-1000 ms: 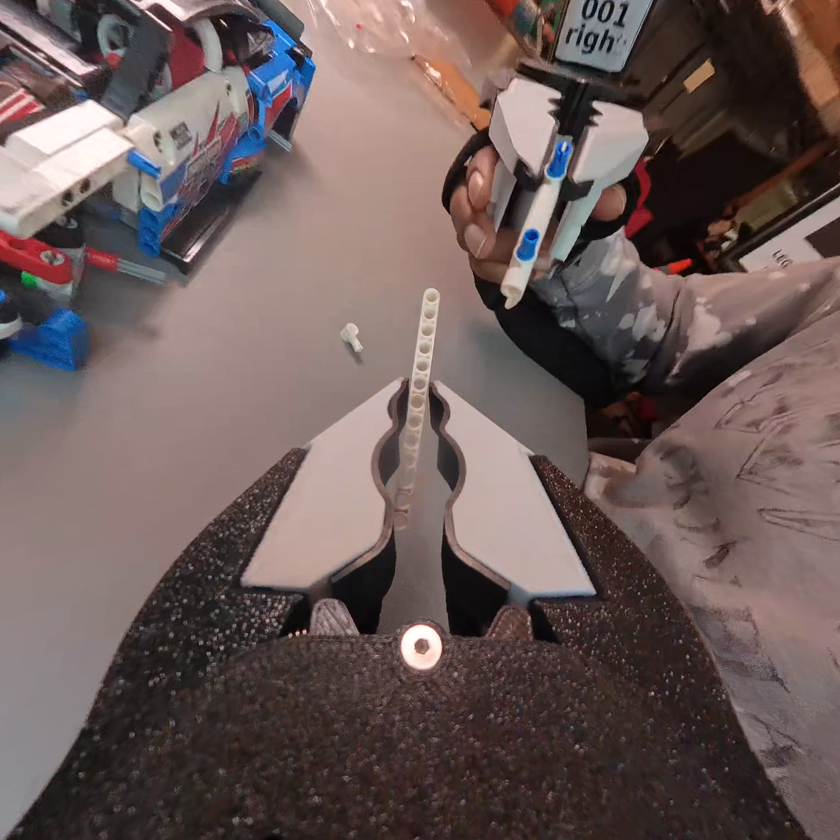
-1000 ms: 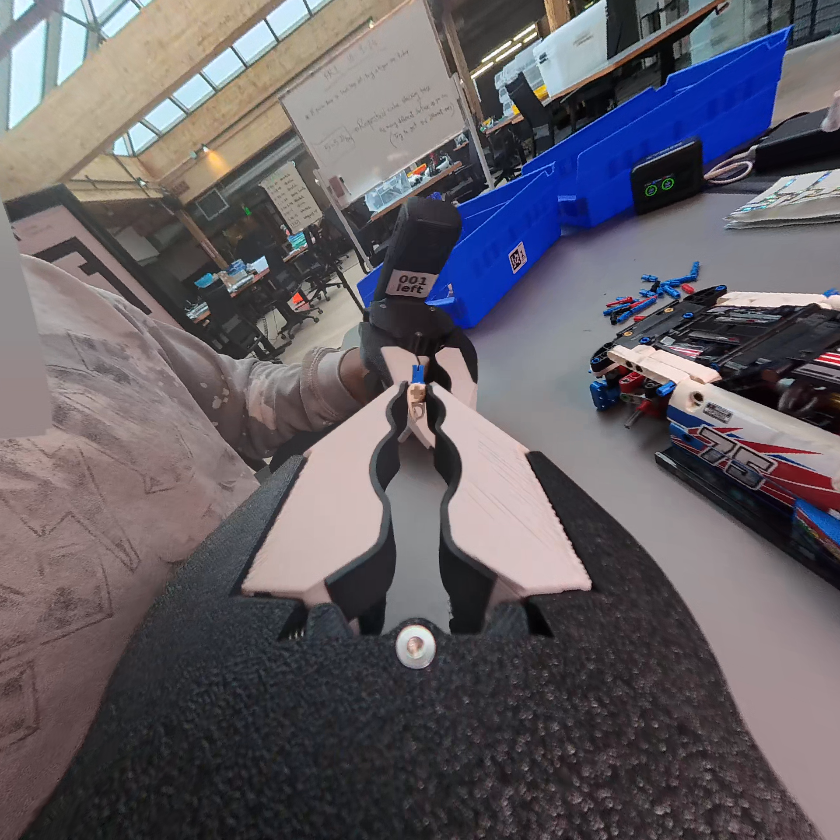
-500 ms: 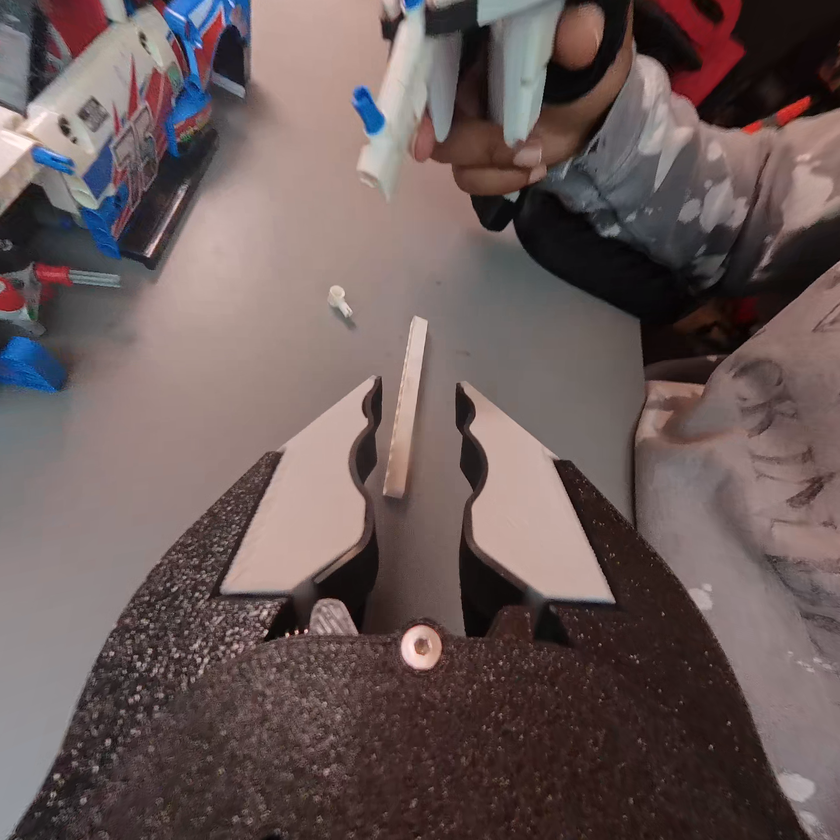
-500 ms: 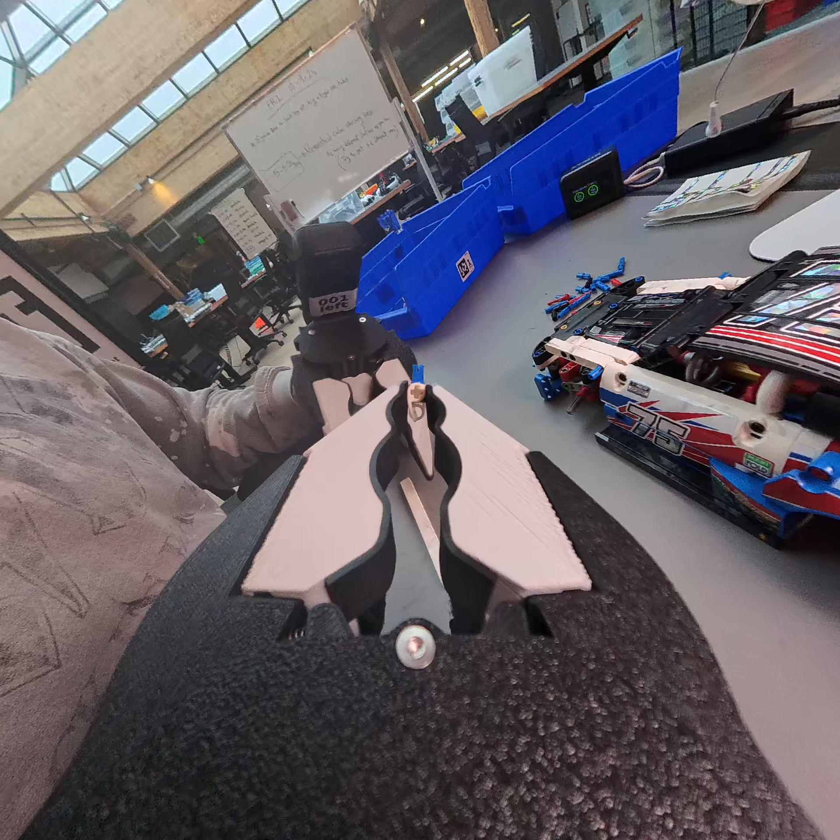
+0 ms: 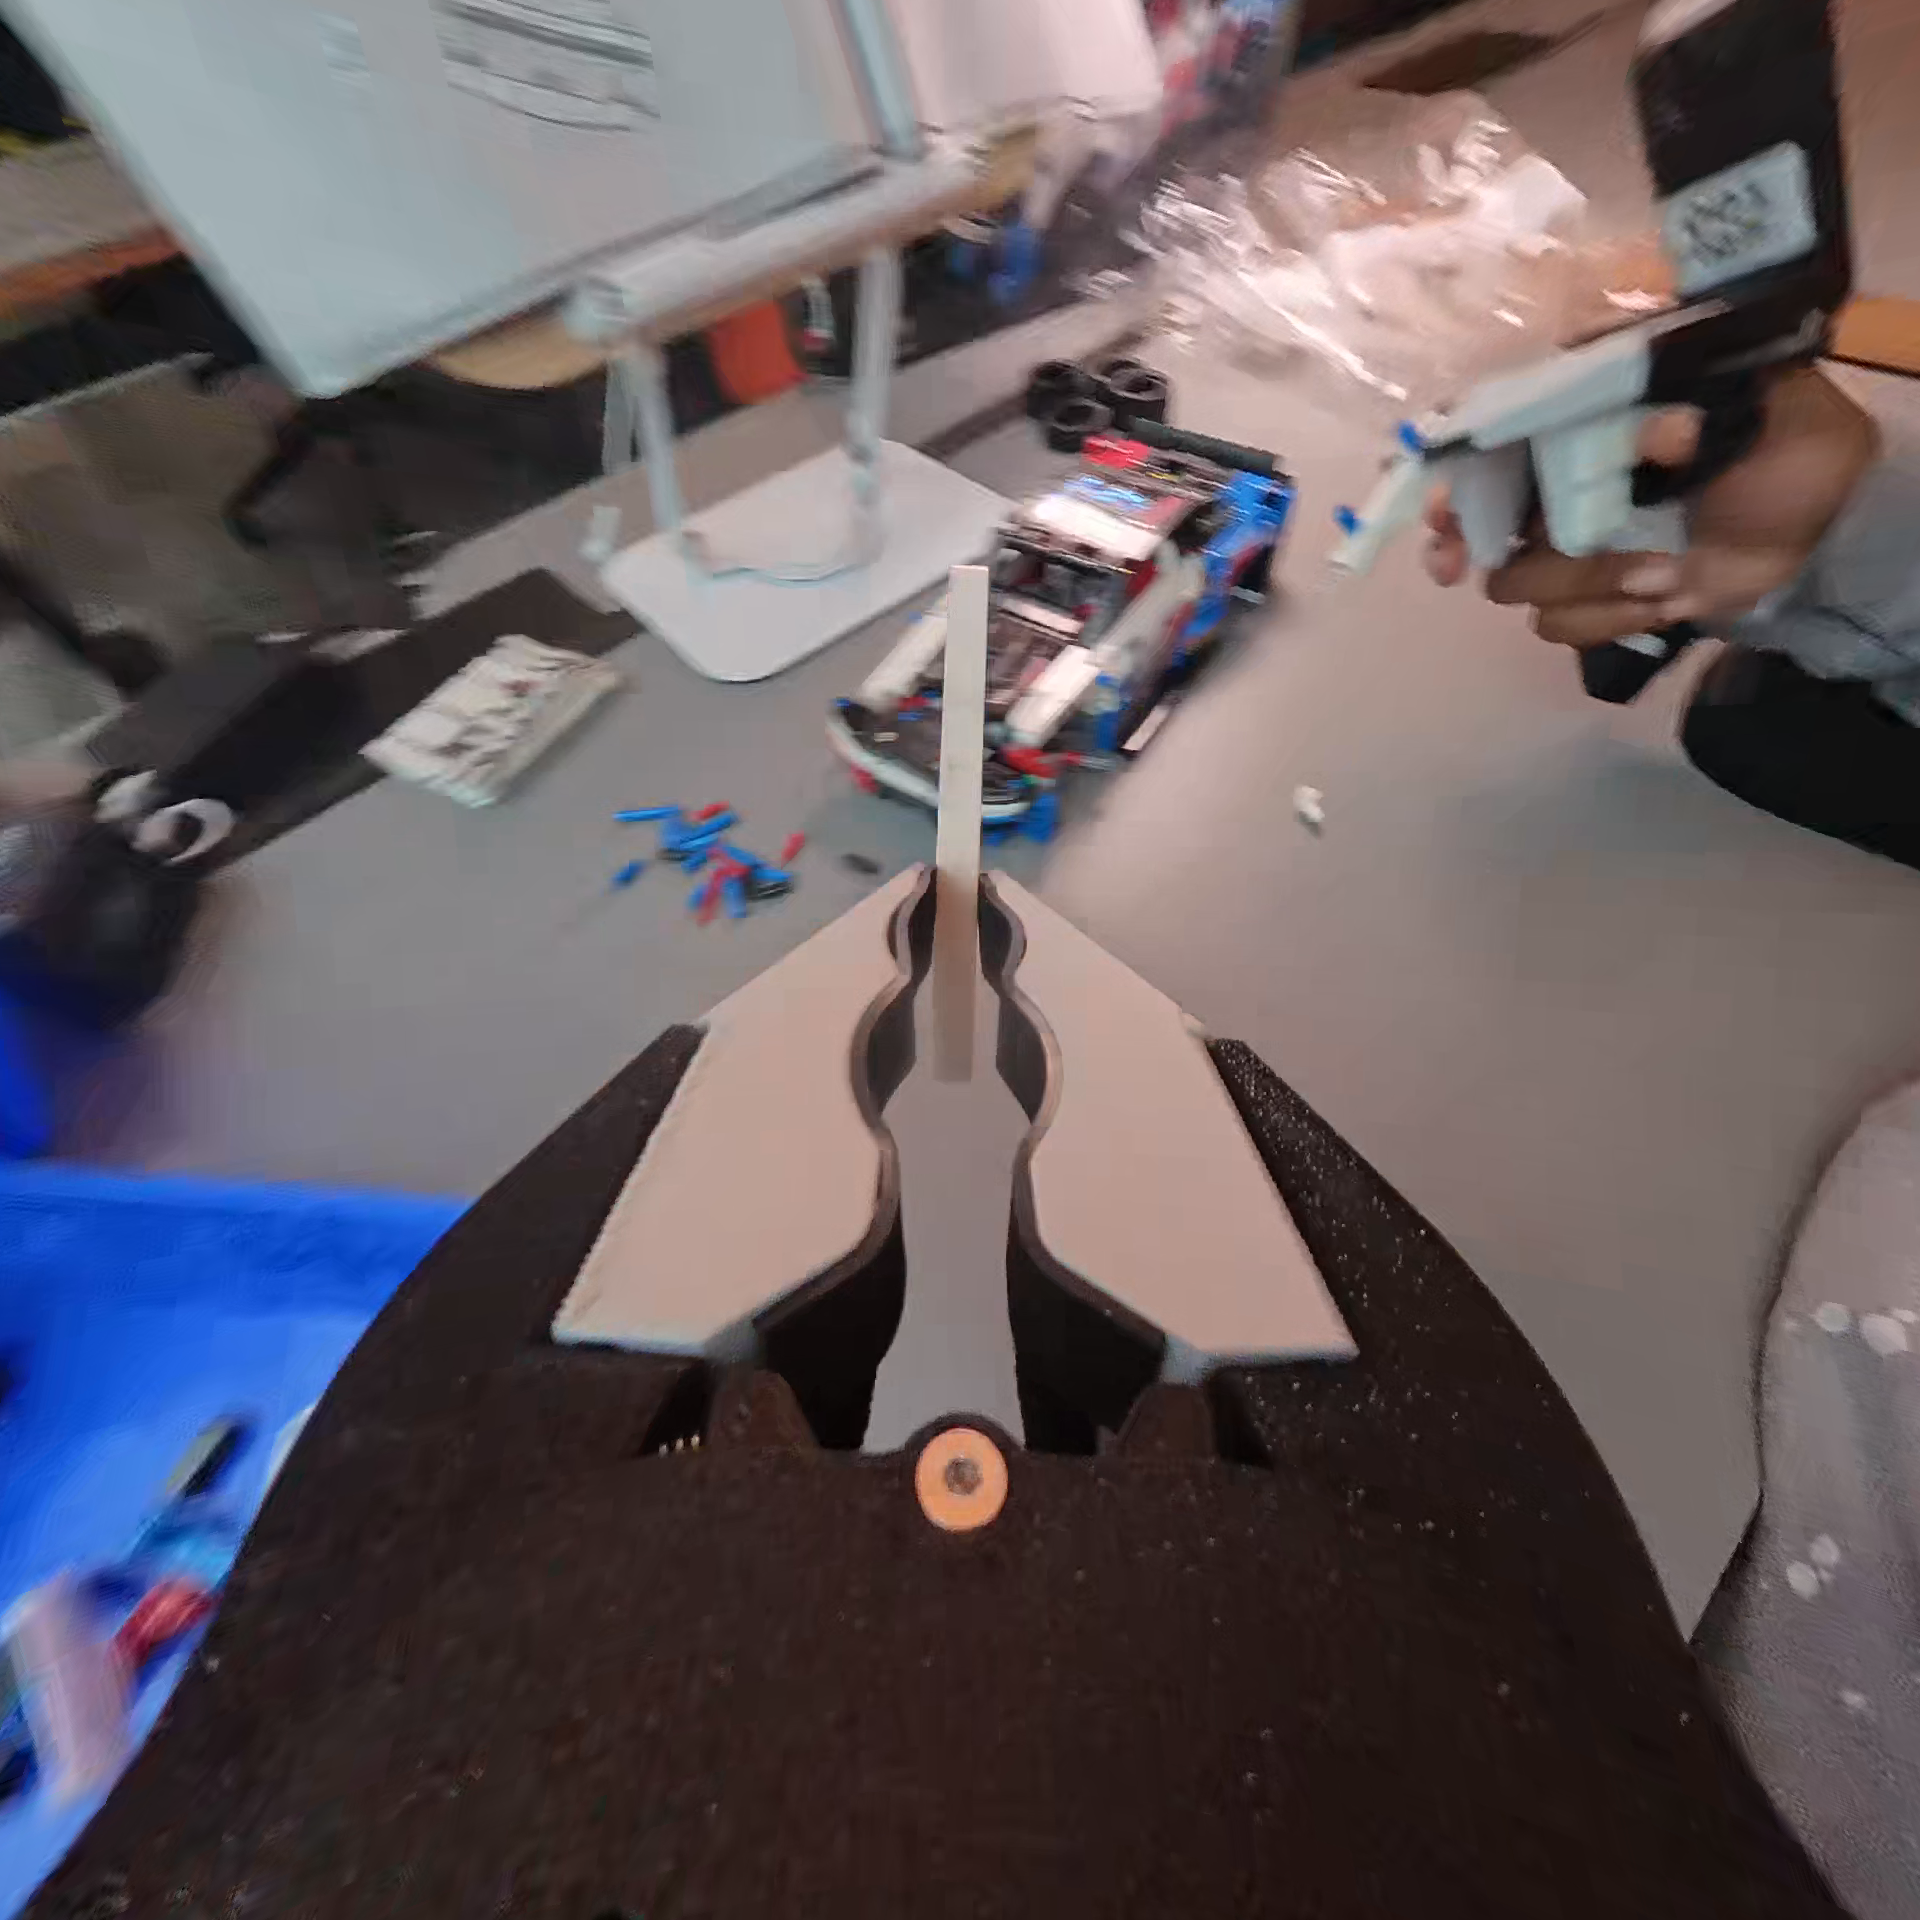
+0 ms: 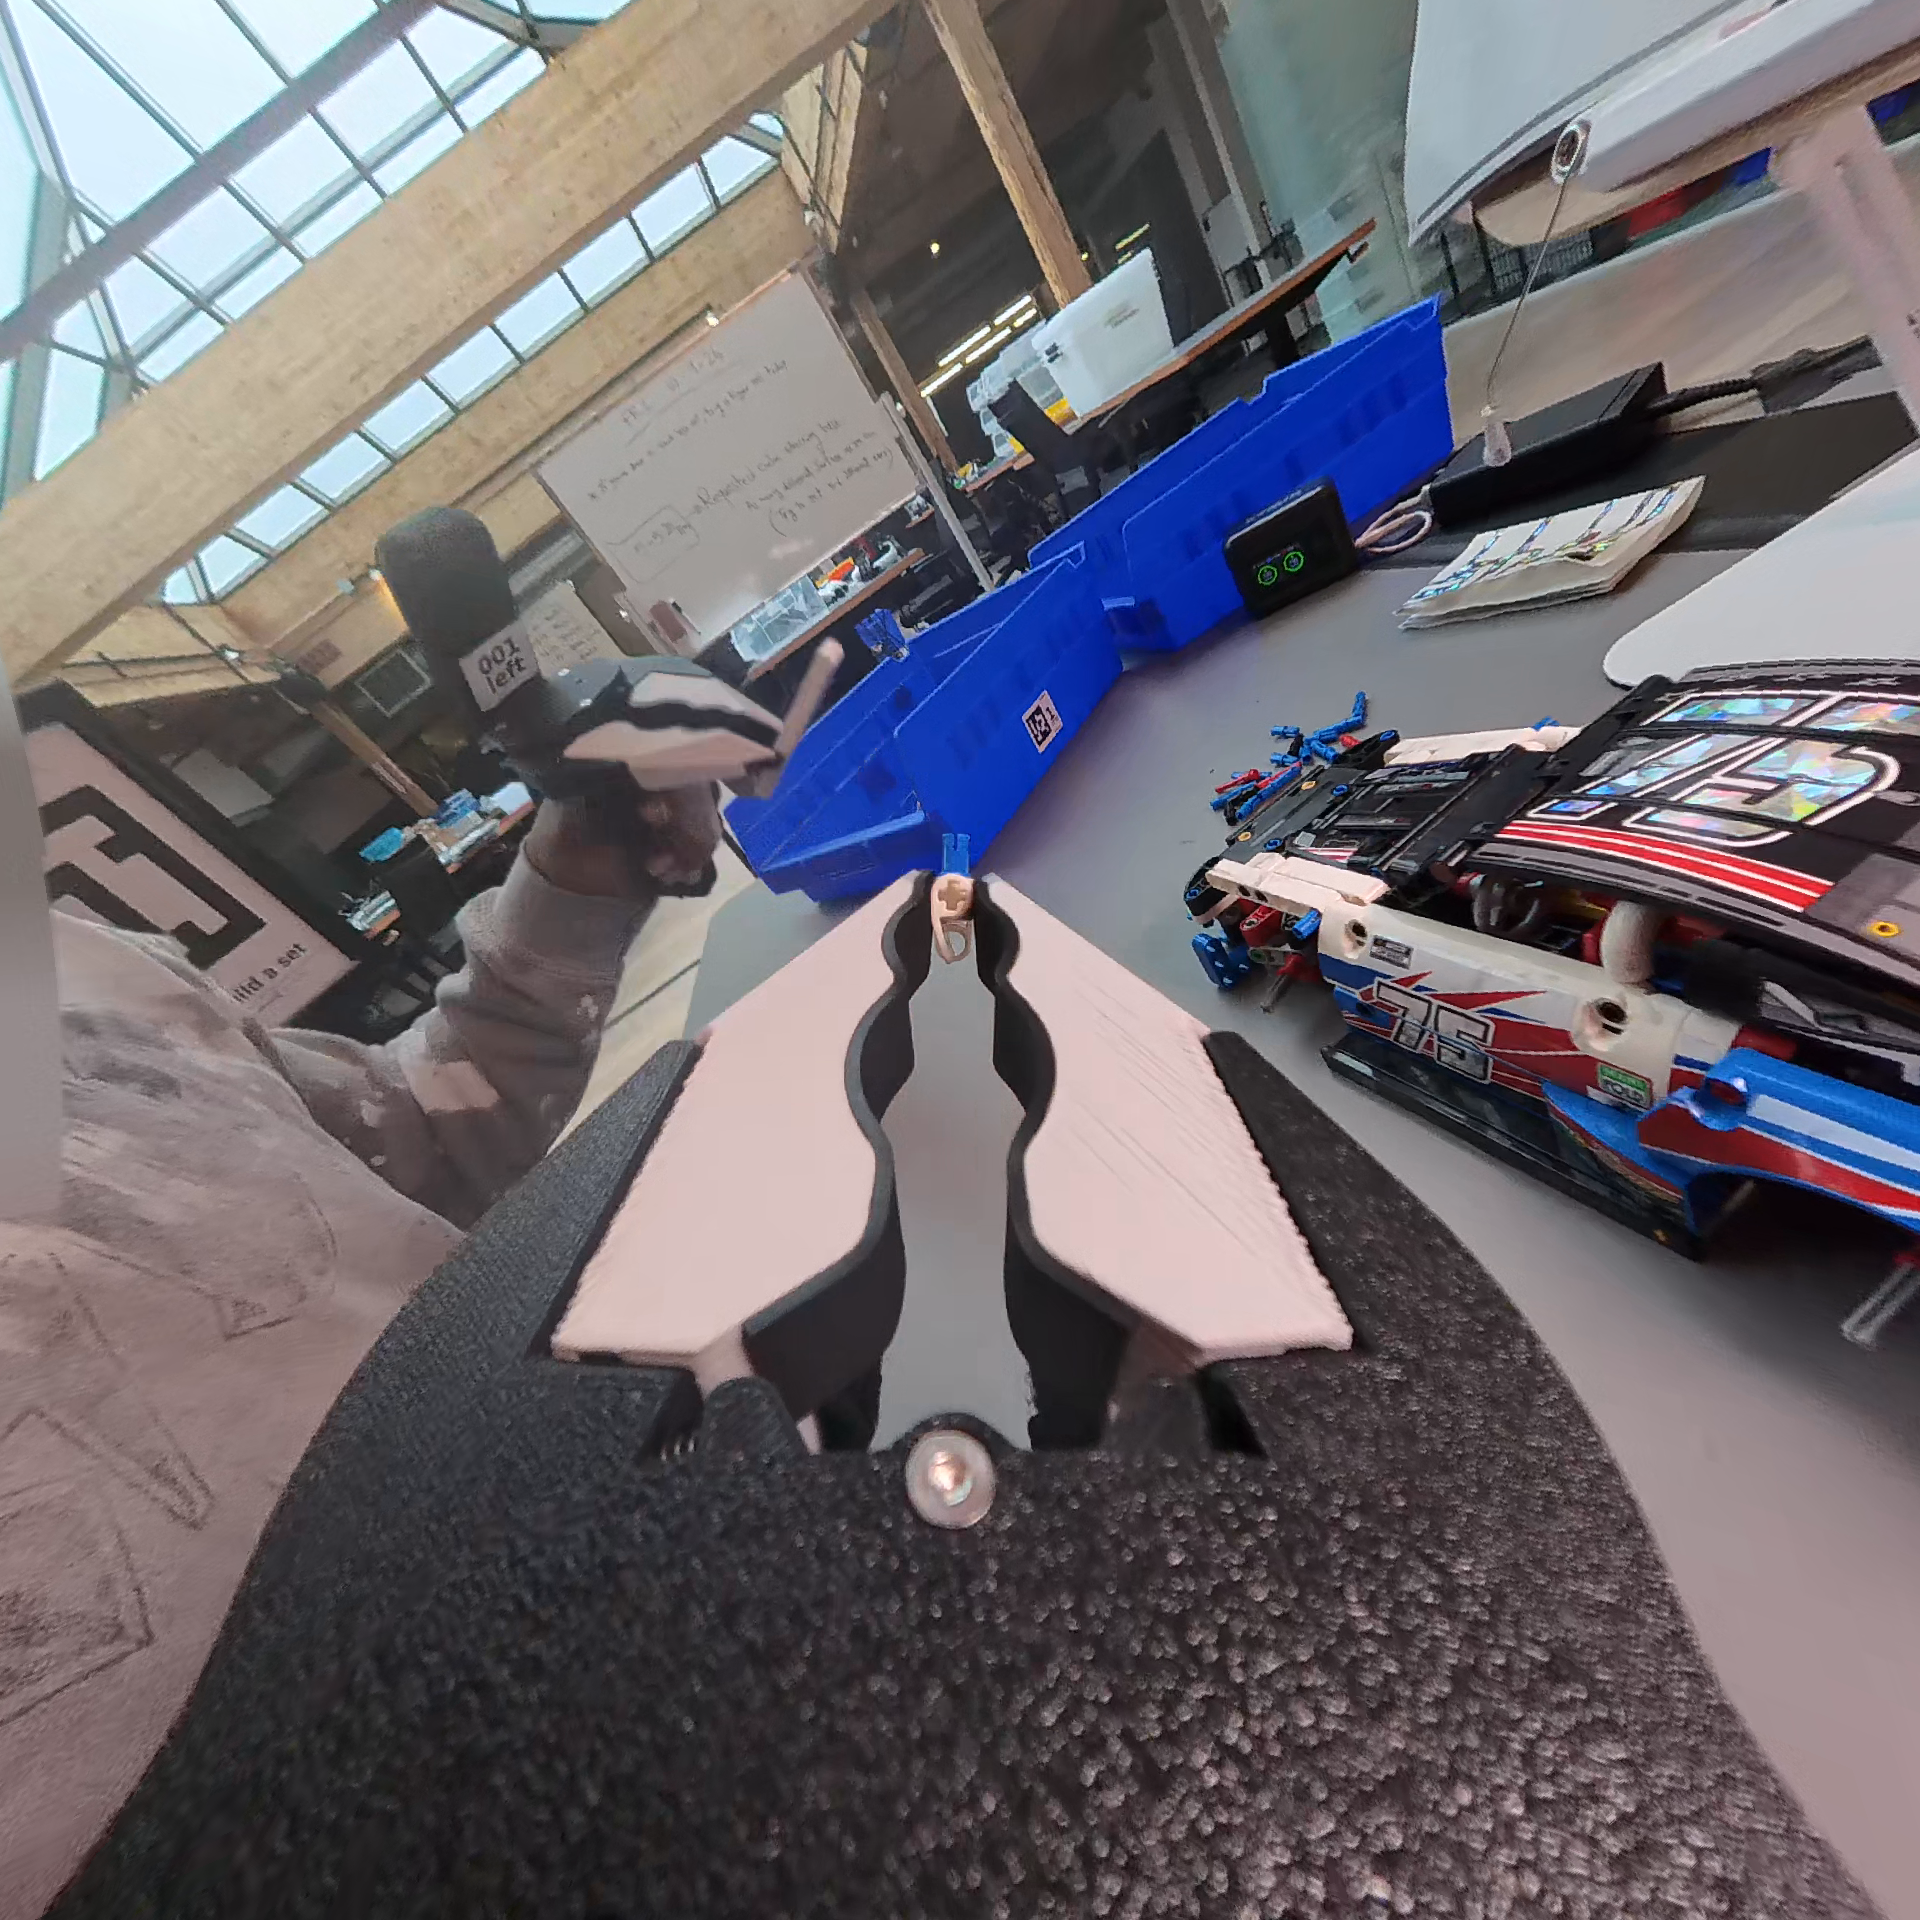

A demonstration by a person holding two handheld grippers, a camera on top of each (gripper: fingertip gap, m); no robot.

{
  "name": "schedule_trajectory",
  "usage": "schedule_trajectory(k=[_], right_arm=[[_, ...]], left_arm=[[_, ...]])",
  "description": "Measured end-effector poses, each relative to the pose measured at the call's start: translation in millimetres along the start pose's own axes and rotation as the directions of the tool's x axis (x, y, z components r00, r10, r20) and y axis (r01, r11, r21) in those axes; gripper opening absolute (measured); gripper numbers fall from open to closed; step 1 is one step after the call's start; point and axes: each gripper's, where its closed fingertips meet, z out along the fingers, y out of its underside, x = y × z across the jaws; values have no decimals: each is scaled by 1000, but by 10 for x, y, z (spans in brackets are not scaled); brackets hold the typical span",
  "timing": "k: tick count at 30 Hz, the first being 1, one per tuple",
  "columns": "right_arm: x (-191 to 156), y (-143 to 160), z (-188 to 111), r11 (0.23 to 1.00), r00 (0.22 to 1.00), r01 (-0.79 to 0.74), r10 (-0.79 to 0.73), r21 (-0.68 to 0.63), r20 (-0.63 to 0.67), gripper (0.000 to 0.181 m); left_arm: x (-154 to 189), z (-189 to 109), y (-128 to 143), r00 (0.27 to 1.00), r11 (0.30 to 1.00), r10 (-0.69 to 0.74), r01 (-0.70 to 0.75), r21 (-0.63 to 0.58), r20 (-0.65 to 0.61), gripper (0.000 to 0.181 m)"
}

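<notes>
My left gripper point(image 5: 954, 883) is shut on a long white beam point(image 5: 960, 727) and holds it up in the air, its far end pointing toward the toy brick race car point(image 5: 1081, 634). The left gripper also shows in the right wrist view point(image 6: 769, 743), raised at the left with the beam point(image 6: 816, 673) sticking out. My right gripper point(image 6: 954, 894) is shut on a white beam with blue pins point(image 6: 952, 914), seen end-on. In the left wrist view the right gripper point(image 5: 1455, 442) is at the upper right, with that beam point(image 5: 1377, 514) pointing left. A small white pin point(image 5: 1307, 805) lies on the grey table.
The race car point(image 6: 1579, 935) stands at the right on the grey table point(image 6: 1455, 1371). Several loose blue and red pins point(image 5: 717, 857) lie left of the car. A booklet point(image 5: 499, 717), a white stand's base point(image 5: 790, 561), black tyres point(image 5: 1096, 400) and blue bins point(image 6: 1091, 665) lie beyond. There is about 25 centimeters between the tips of the two grippers.
My left gripper closed on the long white beam that lay on the table and lifted it, swinging up to face the car. The right gripper stayed shut on its beam and shifted slightly.
</notes>
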Motion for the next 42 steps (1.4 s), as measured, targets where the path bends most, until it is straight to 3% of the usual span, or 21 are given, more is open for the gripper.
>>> schedule_trajectory(k=[1,4,6,11,14,17,20,23,25,26,29,31,33,36,40,42], right_arm=[[-8,-19,-8,1000,1000,-12,11,9,11,6],[-31,-40,-12,999,998,-45,44,20,38,6],[-52,-40,-9,998,998,-51,50,22,48,6],[-127,-26,3,999,998,-28,27,16,55,6],[-138,3,15,1000,999,-13,13,5,50,6],[-117,25,17,1000,999,-17,17,1,44,6],[-98,45,26,1000,998,-28,28,-3,48,6],[-99,66,47,999,997,-34,34,0,65,6],[-113,83,68,999,995,-51,50,4,82,6],[-127,90,79,998,994,-58,57,6,94,6],[-197,126,113,998,989,-61,60,6,137,6],[-275,146,127,999,983,-39,37,11,179,6],[-325,169,137,1000,980,-3,-1,17,200,6],[-352,151,143,998,979,13,-24,55,201,6],[-342,131,168,996,981,28,-44,87,187,6],[-309,171,201,997,984,43,-55,71,172,6]], left_arm=[[-278,-293,-29,993,999,-39,38,13,114,5],[-1056,-1061,180,878,988,-122,152,-27,463,5],[-1406,-1306,541,788,956,-158,273,-108,595,5],[-1744,-1181,1462,708,814,-143,481,-324,692,6],[-1821,-1033,1768,705,765,-60,487,-421,707,6],[-1896,-989,1801,692,772,-19,469,-428,722,16],[-1892,-932,1429,709,858,-28,379,-347,705,30],[-1435,-533,629,863,969,-115,206,-136,492,33],[-824,-164,104,966,982,-189,187,29,176,36],[-490,7,-89,977,974,-212,211,77,-1,37],[431,458,-393,865,952,-230,294,80,-446,40],[891,726,-434,738,941,-253,337,17,-625,40],[1232,929,-421,624,937,-271,346,-53,-733,41],[1492,1122,-392,561,942,-264,325,-84,-785,33],[1469,1238,-388,591,935,-254,353,-37,-766,6],[1407,1218,-379,594,925,-252,380,-10,-764,6]])
